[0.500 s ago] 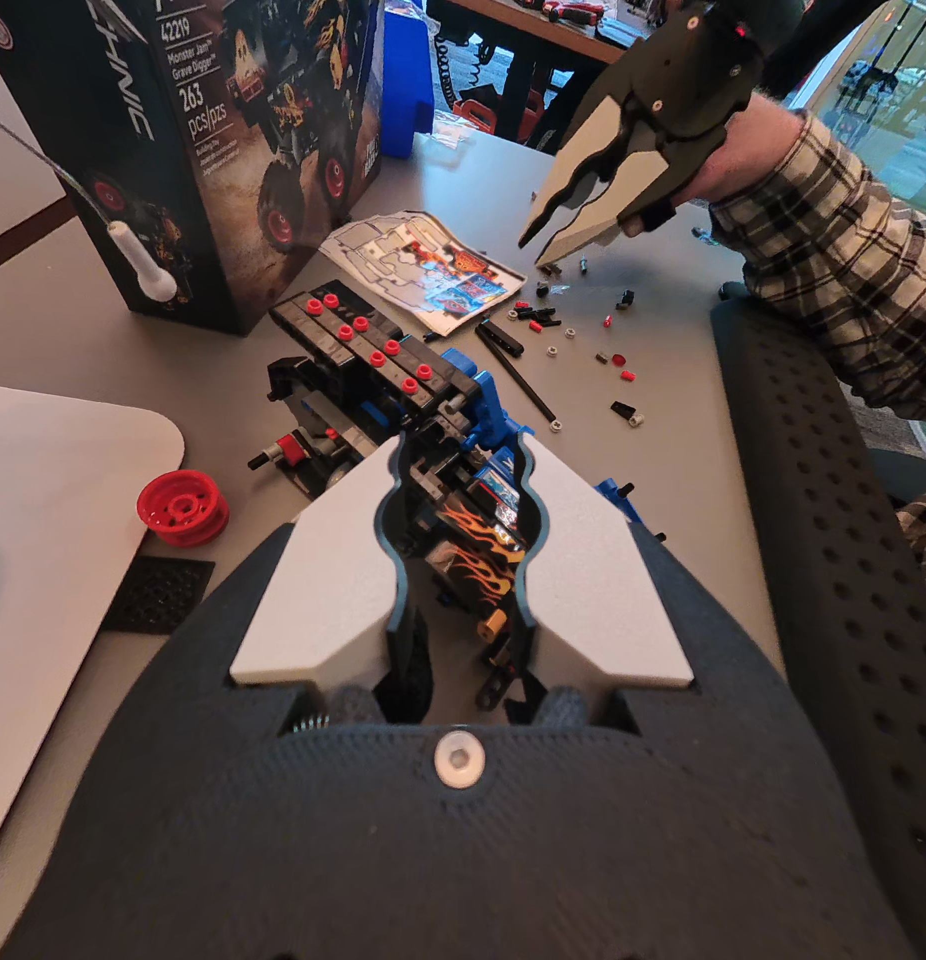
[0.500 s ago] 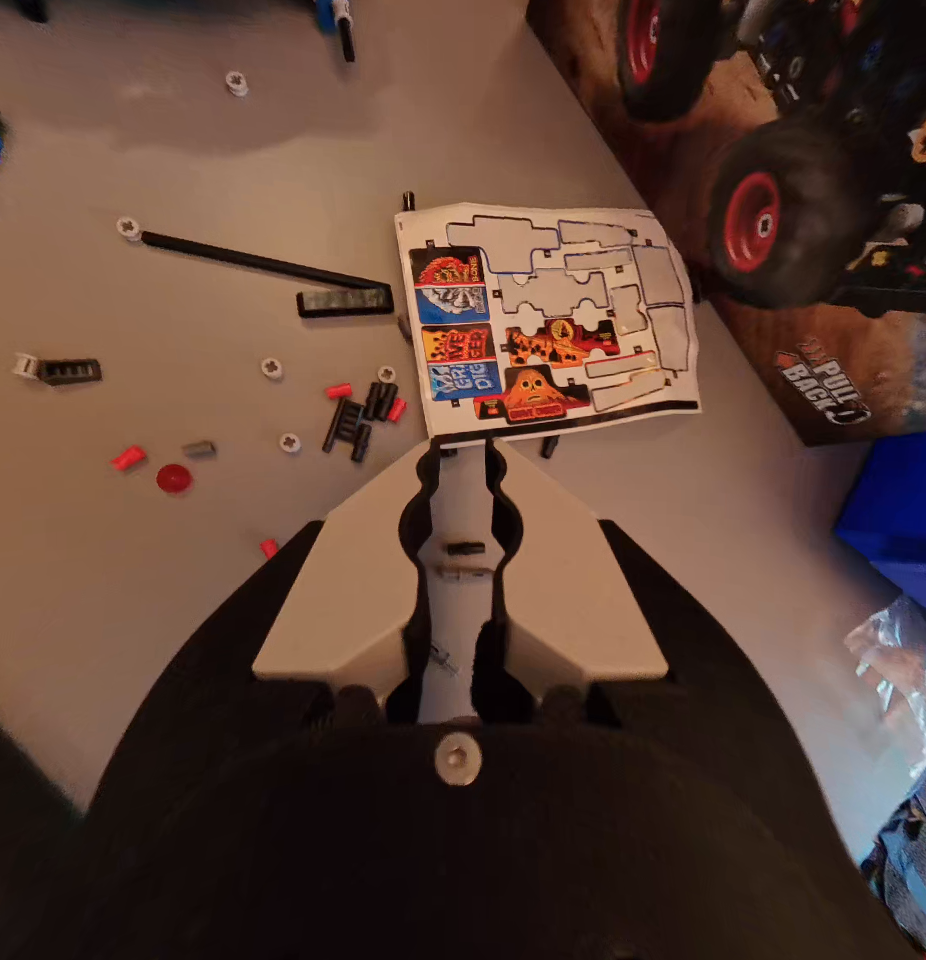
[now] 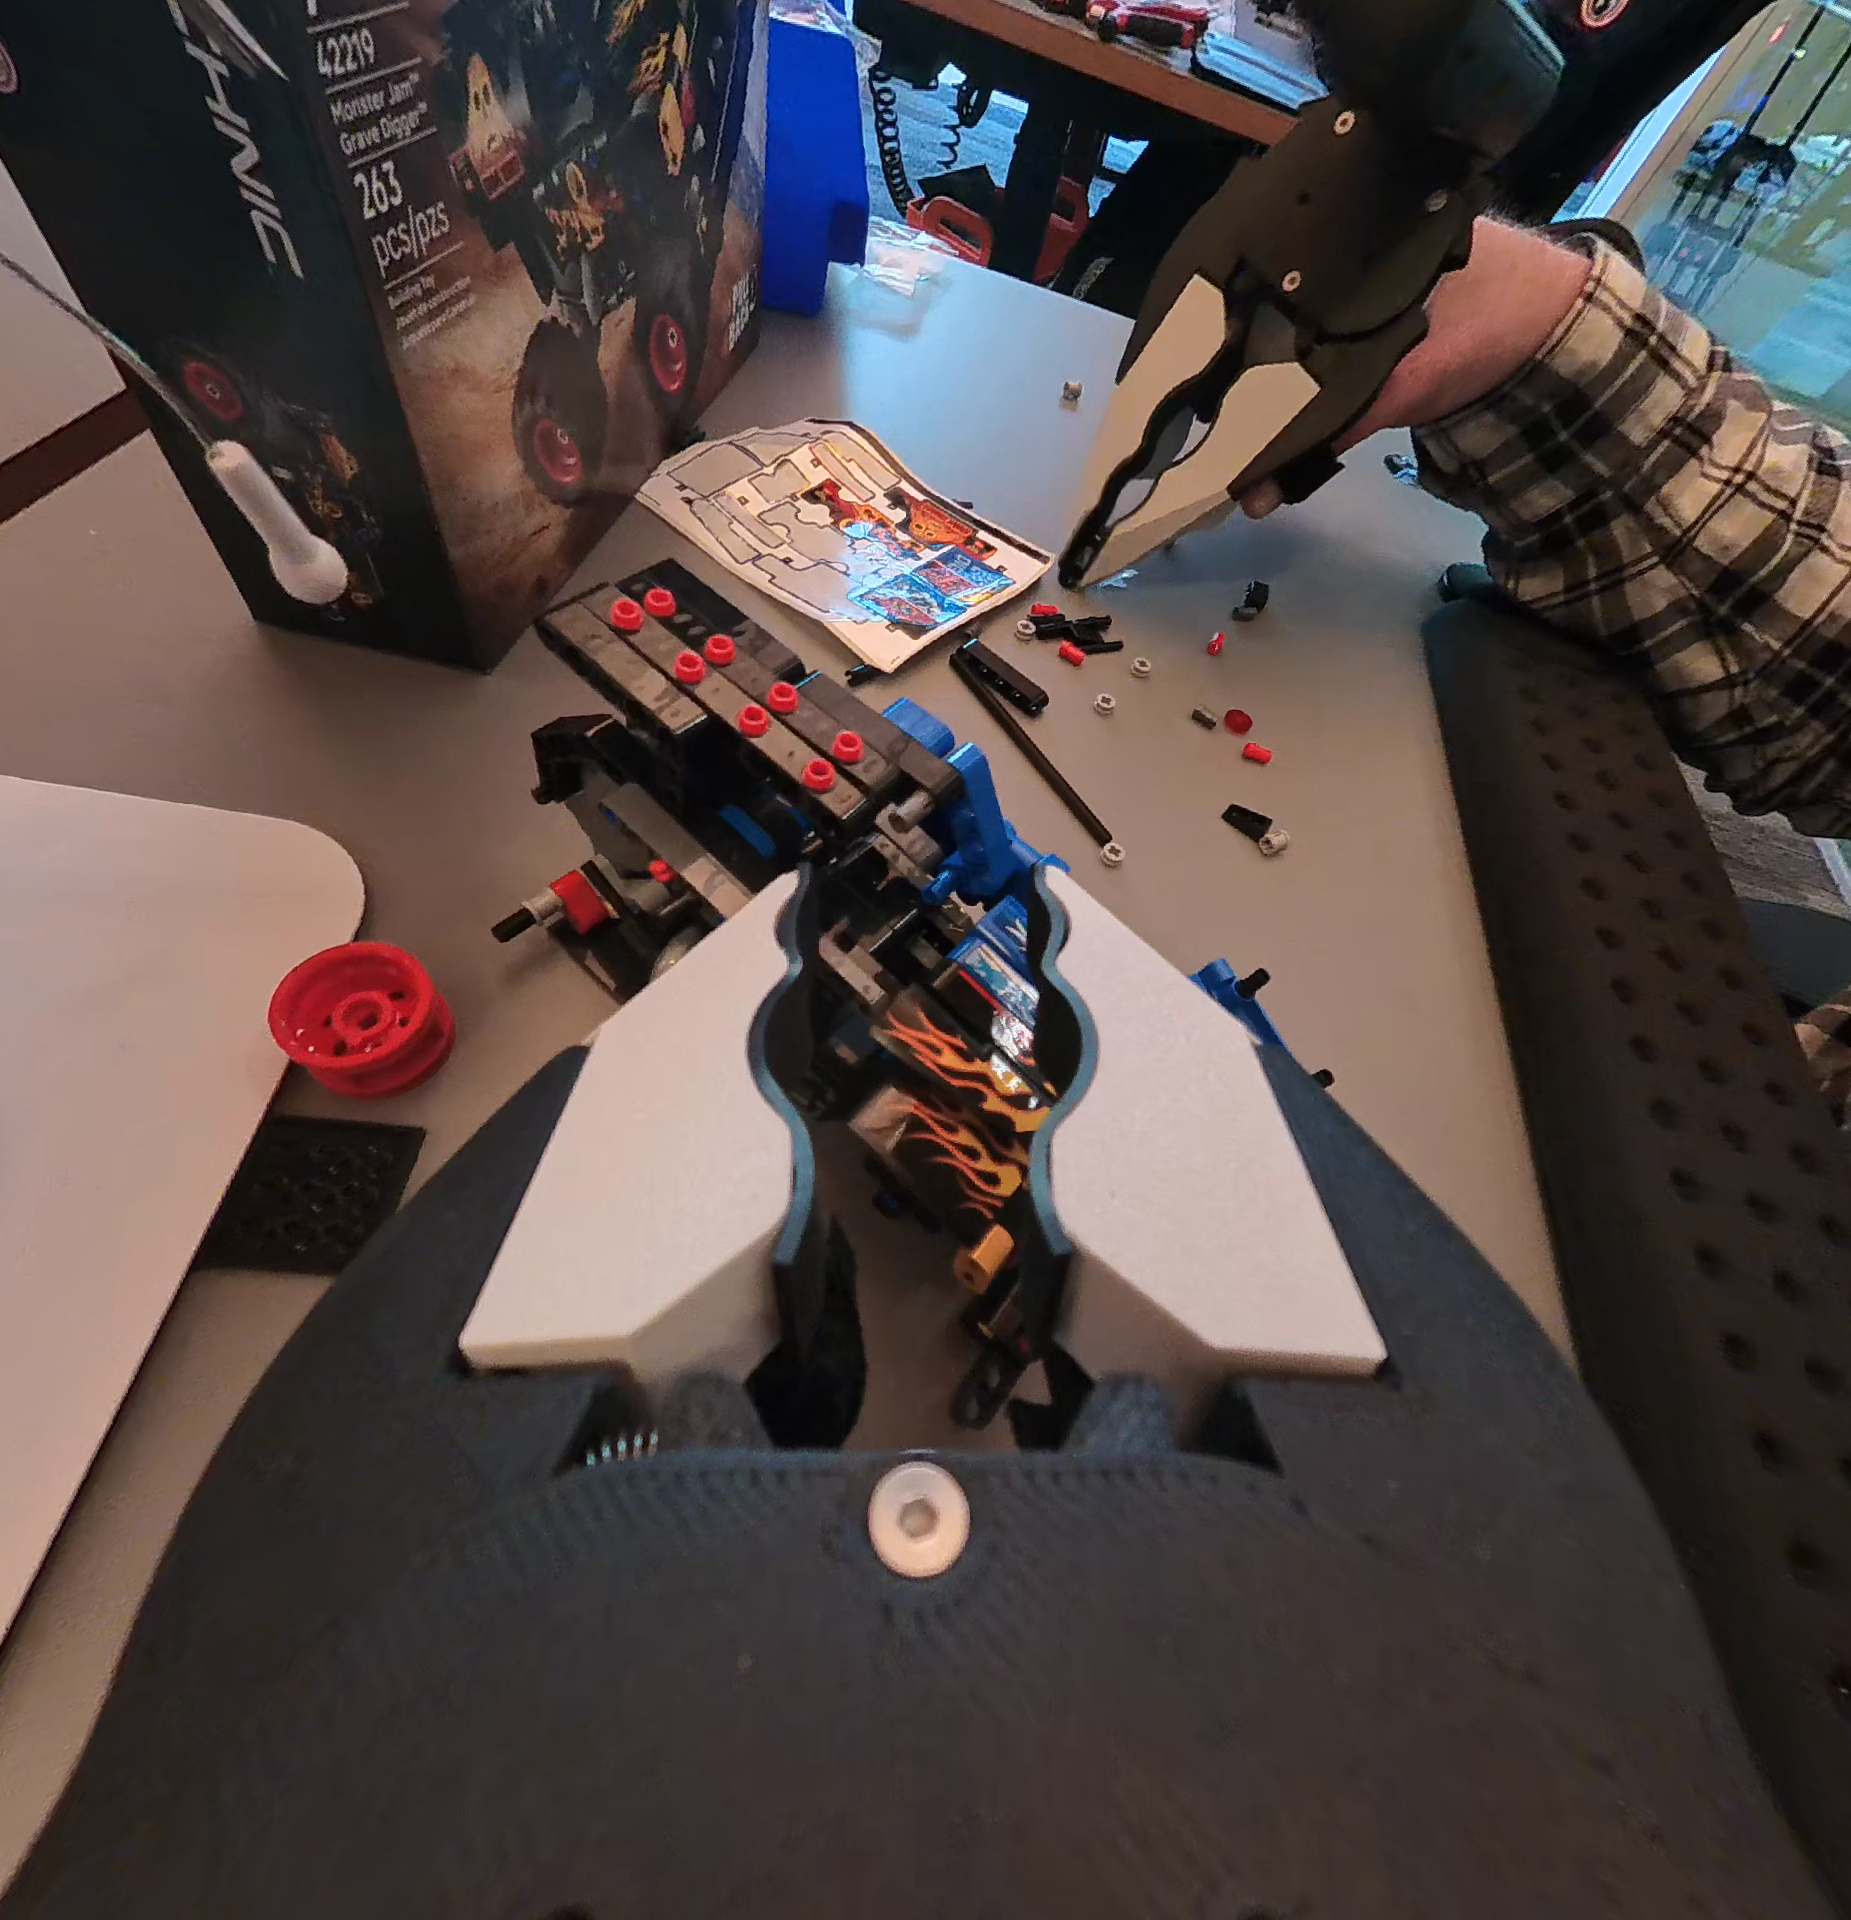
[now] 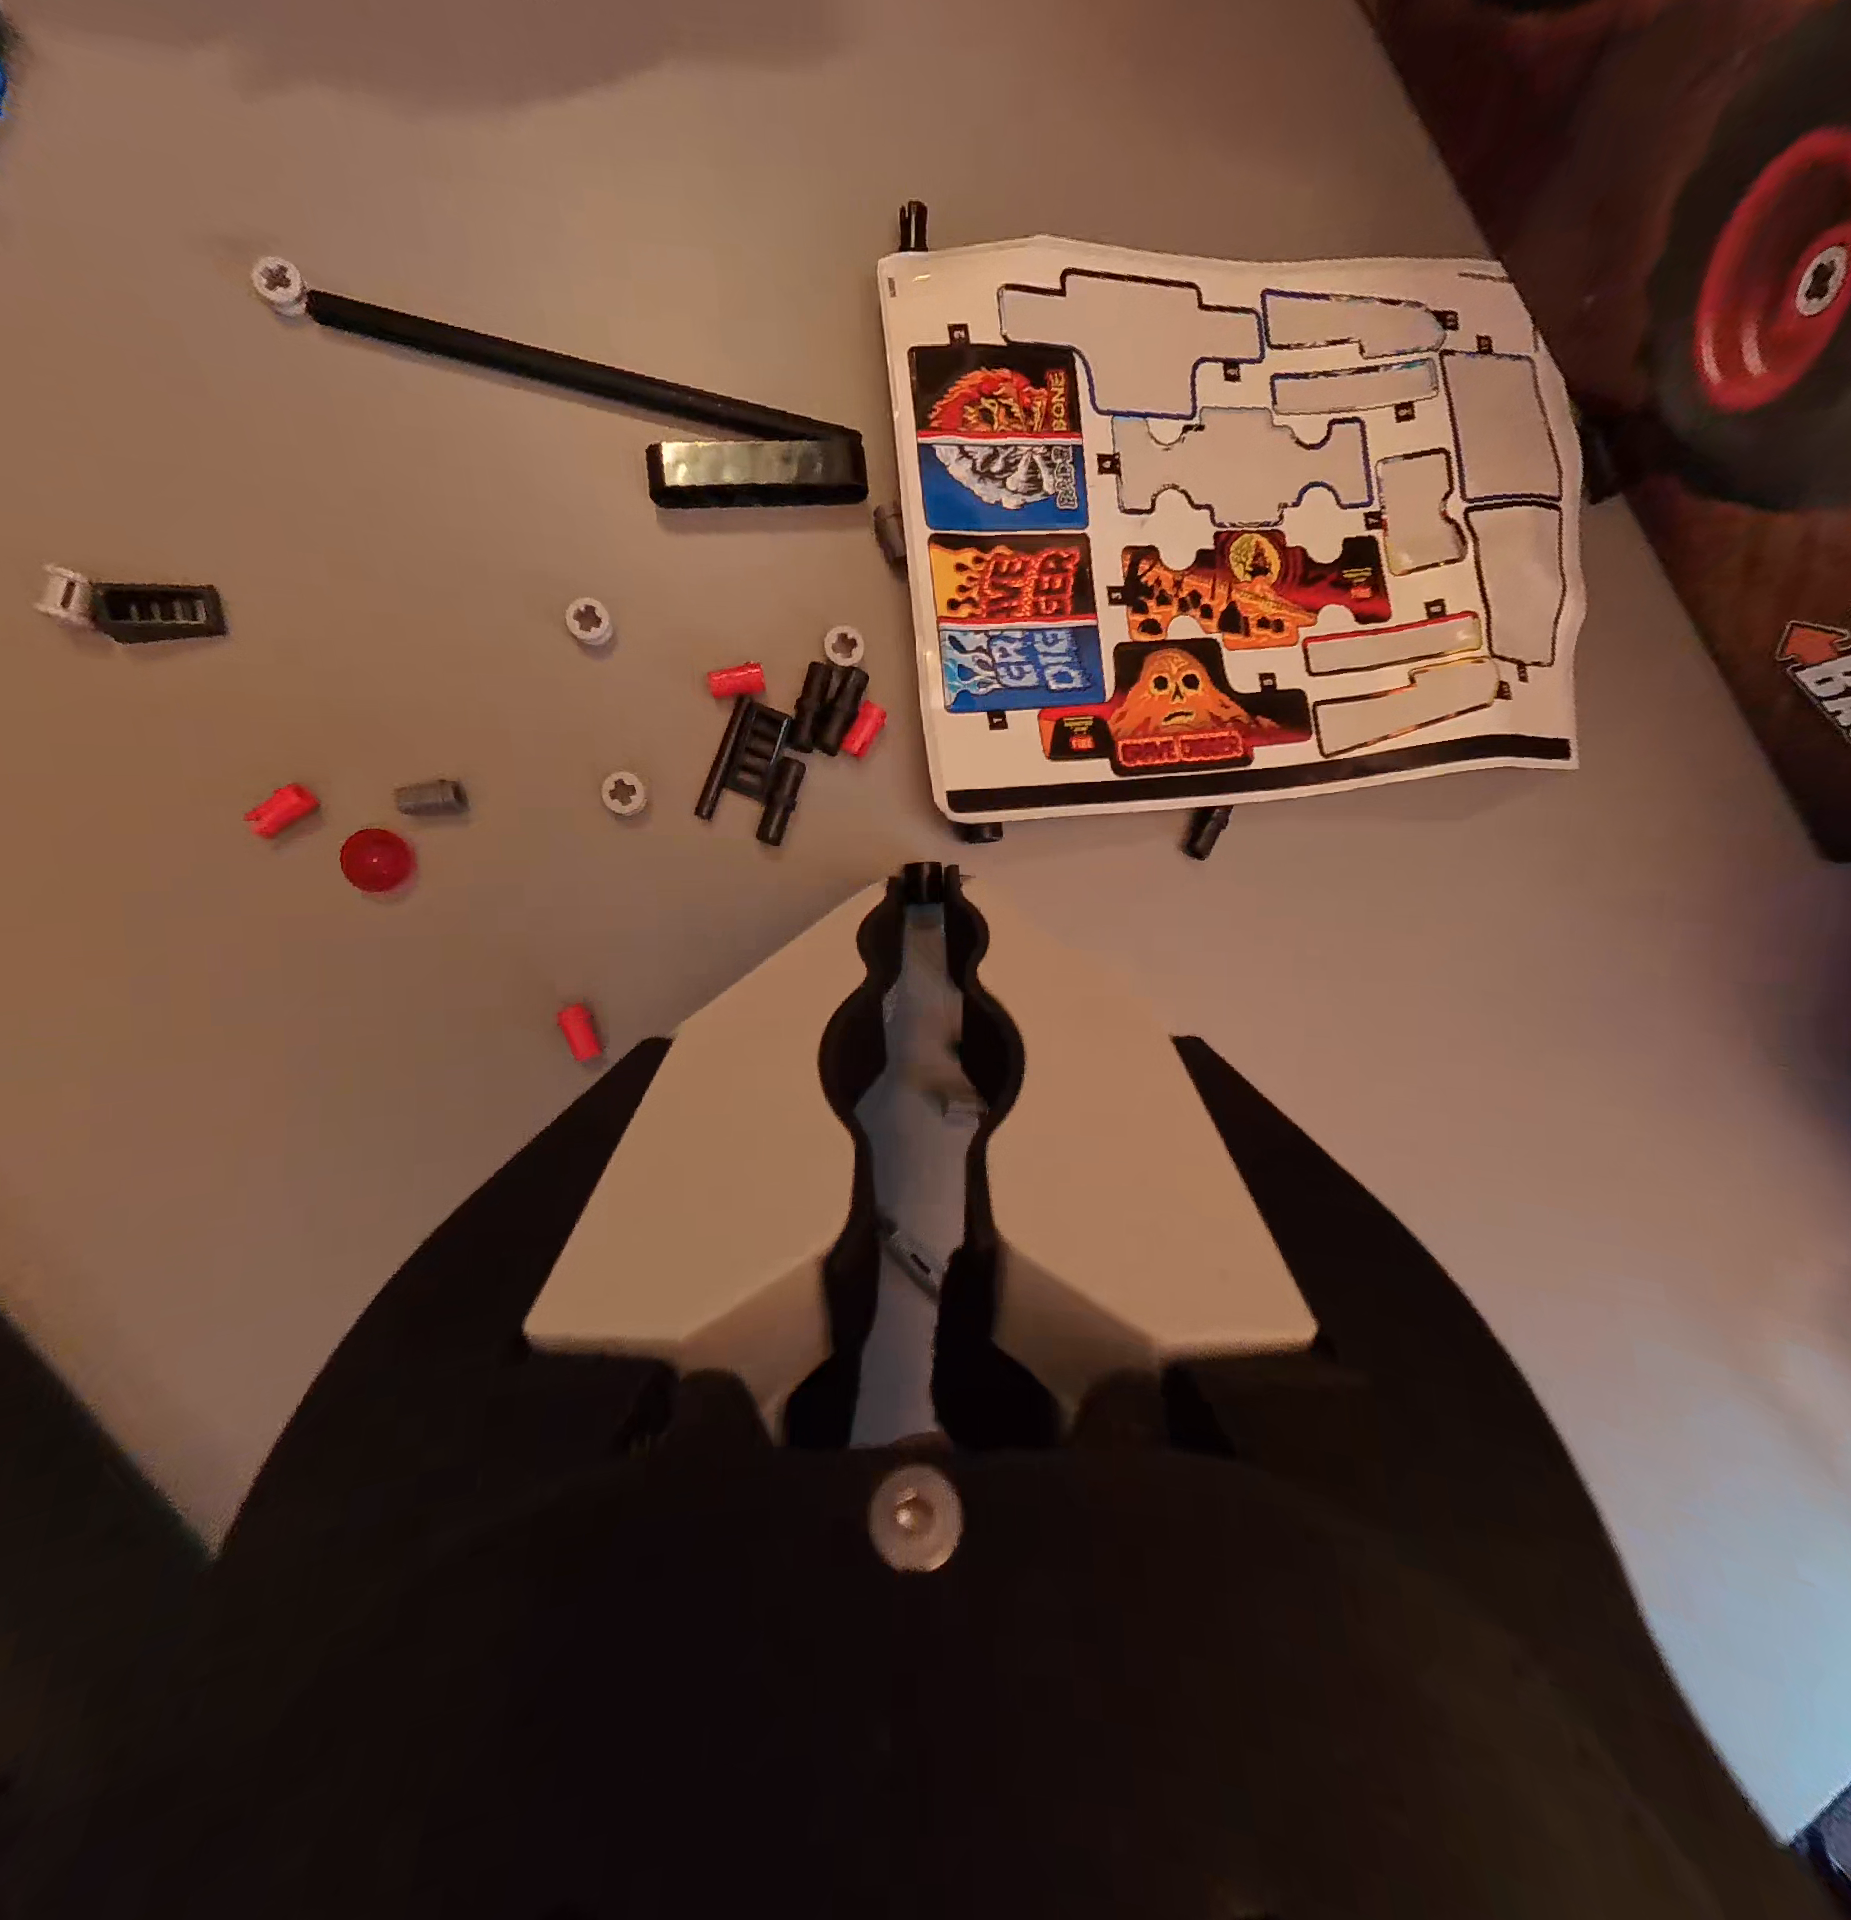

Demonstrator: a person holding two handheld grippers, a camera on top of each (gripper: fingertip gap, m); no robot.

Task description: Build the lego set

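Lego truck (image 3: pixel 900 935) in L gripper (image 3: pixel 921 935) jaws — R gripper (image 4: pixel 926 883) nips black pin (image 4: pixel 923 883).

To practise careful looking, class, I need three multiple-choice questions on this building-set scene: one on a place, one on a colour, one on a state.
1. Where does the sticker sheet lie?
A. On top of the box
B. Under the wheel
C. Flat on the table, beside the box

2. What colour is the loose wheel?
A. Blue
B. Red
C. Yellow

3. What state is the right claw in?
A. Shut on a small black pin
B. Wide open and empty
C. Gripping the sticker sheet

Answers:
1 C: the sheet rests on the grey tabletop, with the box standing next to it.
2 B: the wheel lying alone left of the truck model is plainly red.
3 A: the claw's tips pinch the pin, just short of the sheet's edge.
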